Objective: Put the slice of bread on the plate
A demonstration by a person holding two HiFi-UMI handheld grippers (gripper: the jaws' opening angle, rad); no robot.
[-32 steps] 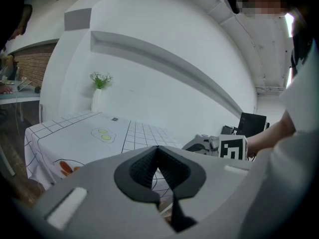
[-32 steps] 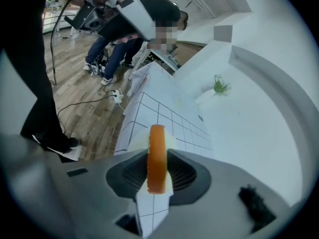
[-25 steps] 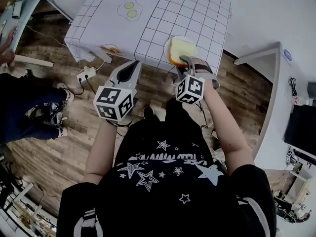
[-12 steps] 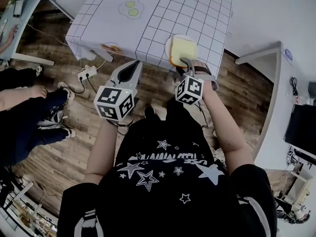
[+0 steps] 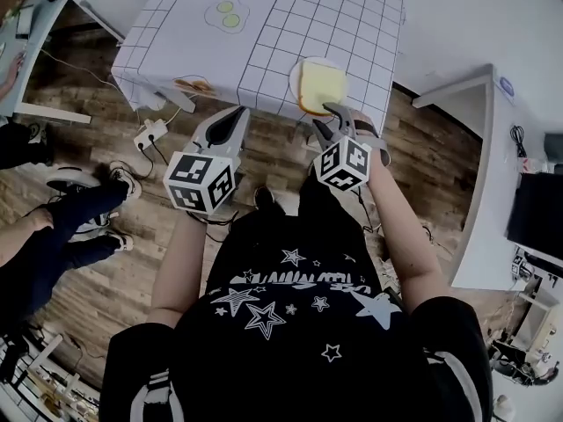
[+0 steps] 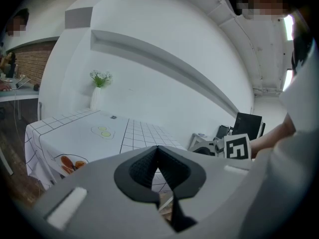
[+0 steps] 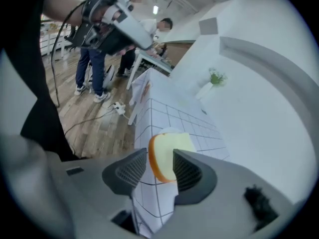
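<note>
Got bread slice (image 5: 322, 84) lying flat on plate (image 5: 295, 79), close to near edge of gridded tabletop (image 5: 264, 25). Reading right tool (image 5: 327, 114) as wide, jaws just been opening, slice's near edge lined up between them, pads clear of it on both sides. Reading left tool (image 5: 234, 118) as closed tight on nothing, hanging off tabletop edge above wood floor (image 5: 88, 95), apart from plate.

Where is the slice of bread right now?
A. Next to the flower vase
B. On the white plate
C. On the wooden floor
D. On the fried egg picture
B: the bread slice lies flat on the white plate, near the front edge of the table.
</note>
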